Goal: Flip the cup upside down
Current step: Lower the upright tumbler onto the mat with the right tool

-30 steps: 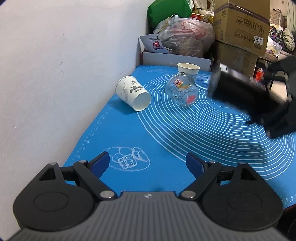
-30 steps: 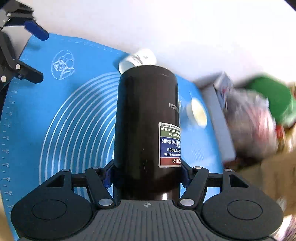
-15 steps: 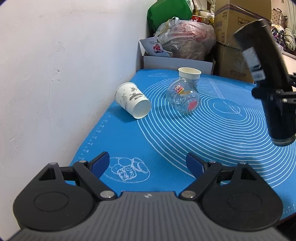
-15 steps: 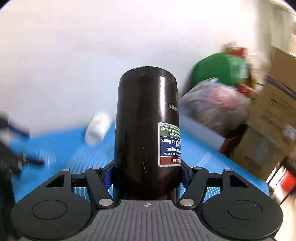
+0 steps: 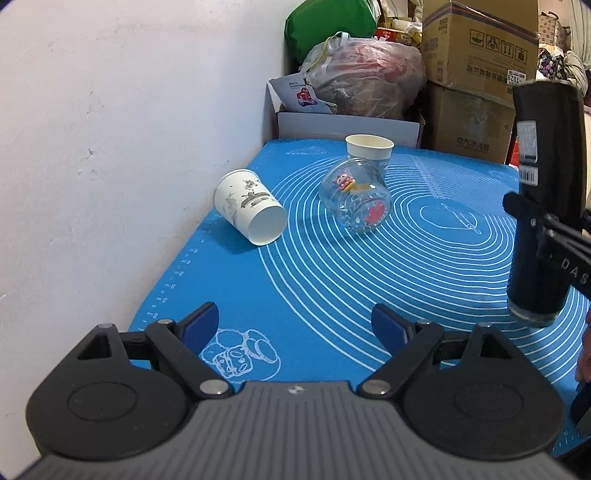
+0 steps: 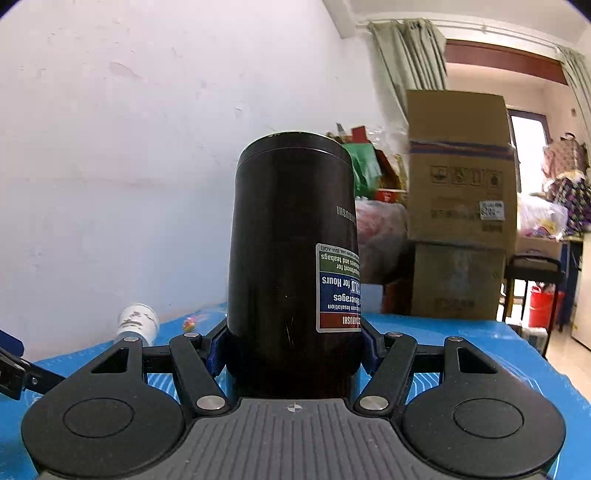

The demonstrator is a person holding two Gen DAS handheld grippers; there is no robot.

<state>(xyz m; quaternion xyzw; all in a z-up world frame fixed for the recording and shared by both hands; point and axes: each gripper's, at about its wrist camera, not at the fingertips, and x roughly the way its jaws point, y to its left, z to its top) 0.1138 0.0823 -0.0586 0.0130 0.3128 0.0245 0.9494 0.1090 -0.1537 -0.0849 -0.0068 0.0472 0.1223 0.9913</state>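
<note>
Clamping the black cup between both blue pads, the right gripper holds it with the printed label reading inverted. From the left wrist view the same cup stands near vertical at the right edge of frame, its lower rim just above the blue mat; whether the rim touches the mat cannot be determined. The cup's lower end is hidden behind the gripper body in the right wrist view, and its right side is cut off in the left wrist view. The left gripper hangs low over the near edge of the mat with its jaws spread wide and nothing between them.

Further items on the mat: a white paper cup lying on its side near the wall, mouth toward the camera; a clear glass jar tipped over near the centre; a second paper cup upright behind the jar, its base concealed by it. The jar's contents are not legible beyond coloured shapes.

Beyond the mat's far end: stacked cardboard boxes, a filled plastic bag, a green bundle. Curtains show in the right wrist view.
</note>
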